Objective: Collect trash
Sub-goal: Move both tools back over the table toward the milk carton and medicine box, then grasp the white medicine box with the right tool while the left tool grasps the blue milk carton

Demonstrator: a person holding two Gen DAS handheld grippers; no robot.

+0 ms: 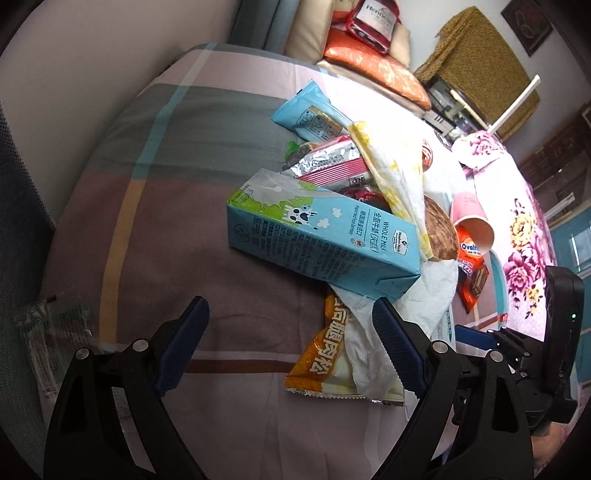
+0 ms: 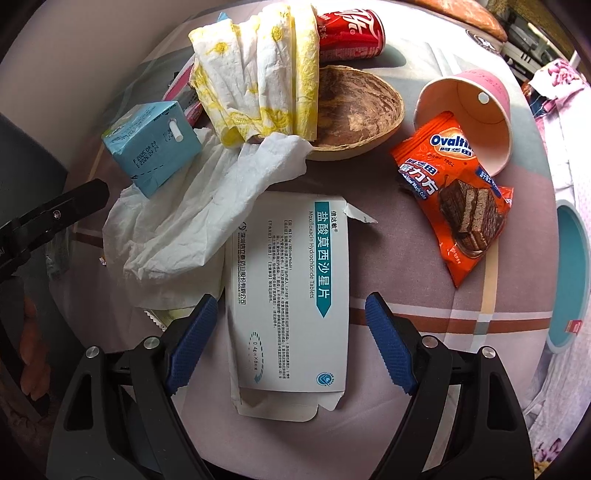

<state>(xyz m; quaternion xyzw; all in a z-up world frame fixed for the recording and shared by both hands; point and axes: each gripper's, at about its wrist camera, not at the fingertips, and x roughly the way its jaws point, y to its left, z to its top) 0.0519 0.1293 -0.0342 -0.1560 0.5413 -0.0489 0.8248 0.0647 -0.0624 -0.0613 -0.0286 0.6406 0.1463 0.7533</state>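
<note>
Plaid bedsheet (image 2: 424, 325) carries the litter. Flattened tablet box (image 2: 291, 295) lies lengthwise, torn flap away from the camera, between the spread fingers of the downward-pointing right gripper (image 2: 291, 332). Left gripper (image 1: 291, 332), likewise parted and empty, hovers near the milk carton (image 1: 317, 236).

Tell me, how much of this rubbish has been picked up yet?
Nothing looks collected. The milk carton, tissue, pill box, orange wrapper, paper cup and red can all lie on the bed. The left gripper and right gripper are open and empty.
</note>
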